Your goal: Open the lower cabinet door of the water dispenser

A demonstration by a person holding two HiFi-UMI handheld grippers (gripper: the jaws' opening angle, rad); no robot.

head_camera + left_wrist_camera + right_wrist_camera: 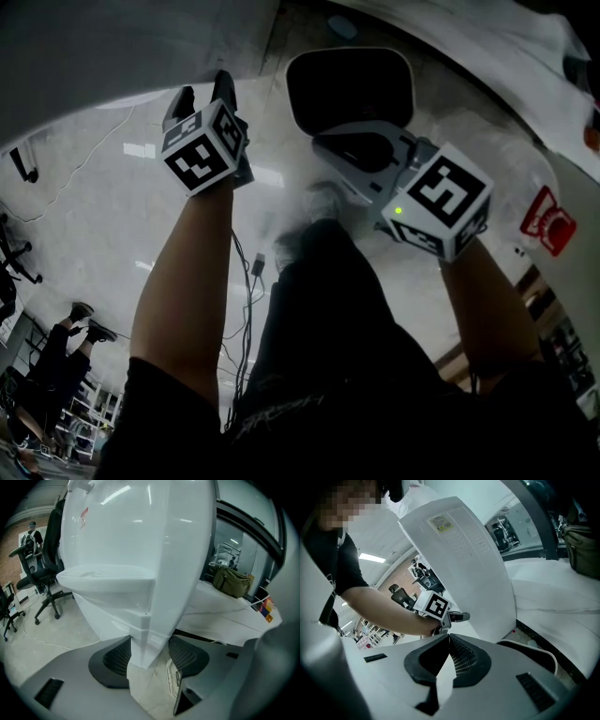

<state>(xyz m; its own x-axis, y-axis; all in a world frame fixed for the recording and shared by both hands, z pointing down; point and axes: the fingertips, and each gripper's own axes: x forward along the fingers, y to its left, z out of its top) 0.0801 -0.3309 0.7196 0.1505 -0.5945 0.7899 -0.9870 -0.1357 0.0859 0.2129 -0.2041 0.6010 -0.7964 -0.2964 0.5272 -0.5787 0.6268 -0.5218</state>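
The smooth white plastic lower cabinet door sits at the foot of the tall white water dispenser, just above the pale concrete floor. Its vertical edge is clamped between the left gripper's mesh-textured fingers. Open floor lies to its left, with a black office chair well apart. The right gripper's fingers are closed on nothing. A pale label on the dispenser's ribbed face is too small to read.
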